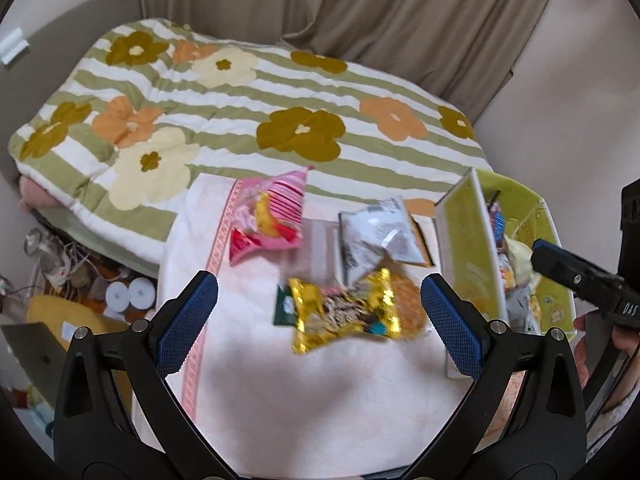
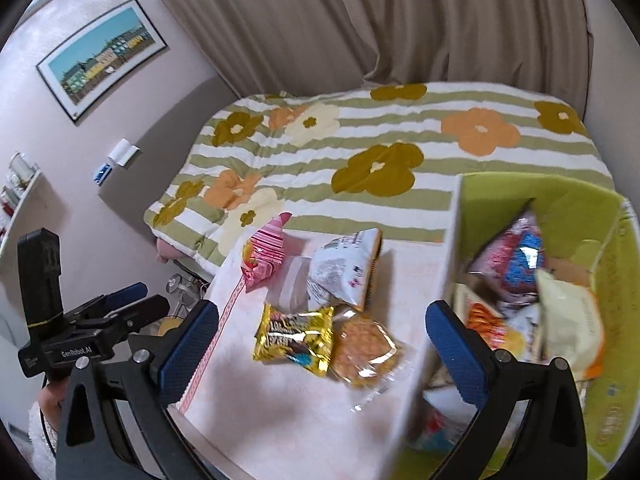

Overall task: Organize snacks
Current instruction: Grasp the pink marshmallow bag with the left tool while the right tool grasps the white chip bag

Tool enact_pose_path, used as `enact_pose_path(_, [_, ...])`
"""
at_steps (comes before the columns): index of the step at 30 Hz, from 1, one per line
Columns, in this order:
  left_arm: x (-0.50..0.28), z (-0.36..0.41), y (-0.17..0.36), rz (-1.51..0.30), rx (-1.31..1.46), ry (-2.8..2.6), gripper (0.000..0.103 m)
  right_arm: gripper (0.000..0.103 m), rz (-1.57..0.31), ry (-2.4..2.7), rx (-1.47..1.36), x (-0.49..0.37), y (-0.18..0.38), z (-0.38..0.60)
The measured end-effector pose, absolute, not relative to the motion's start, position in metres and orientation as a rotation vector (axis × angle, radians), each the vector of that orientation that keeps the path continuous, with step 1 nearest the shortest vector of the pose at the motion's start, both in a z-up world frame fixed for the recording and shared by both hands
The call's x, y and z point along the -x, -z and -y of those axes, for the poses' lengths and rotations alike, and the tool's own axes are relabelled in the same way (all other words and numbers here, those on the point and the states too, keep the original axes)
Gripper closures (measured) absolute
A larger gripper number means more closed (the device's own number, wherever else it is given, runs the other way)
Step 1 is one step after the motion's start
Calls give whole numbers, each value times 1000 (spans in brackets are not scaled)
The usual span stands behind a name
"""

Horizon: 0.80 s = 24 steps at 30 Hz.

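We see the bed [image 1: 248,92], then the desk [image 1: 312,400] with the green box [image 2: 600,280] of snacks at its right. Loose on the desk: white pack [image 1: 376,236], pink pack [image 1: 268,216], gold pack [image 1: 344,312], cookie [image 2: 364,344]. Both grippers, left [image 1: 318,324] and right [image 2: 322,348], are wide open, empty.

The left gripper [image 1: 318,326] stands wide apart, its blue pads [image 1: 188,322] at 8 and 4 o'clock of its own view, nothing between them. The right gripper [image 2: 324,350] is likewise spread and empty. Each shows in the other's view, the right at 3 o'clock, the left at 9 o'clock.
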State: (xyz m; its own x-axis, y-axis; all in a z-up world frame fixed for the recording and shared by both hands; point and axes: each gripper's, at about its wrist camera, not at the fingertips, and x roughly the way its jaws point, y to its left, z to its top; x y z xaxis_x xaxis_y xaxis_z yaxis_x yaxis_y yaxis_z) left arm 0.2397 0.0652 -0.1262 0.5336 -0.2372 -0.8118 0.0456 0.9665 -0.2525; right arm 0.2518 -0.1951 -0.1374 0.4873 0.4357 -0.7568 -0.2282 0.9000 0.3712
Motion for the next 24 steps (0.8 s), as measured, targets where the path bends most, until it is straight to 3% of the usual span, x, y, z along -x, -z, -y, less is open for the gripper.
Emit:
enact_pose_path(14, [-375,-98,217,-1216,175,393,2,0,-1138,-157,-284,-315,212,142])
enact_pose_path(24, [-419,-96,273,-1302,184,455,2,0,-1180,-59,-322,-336,243,150])
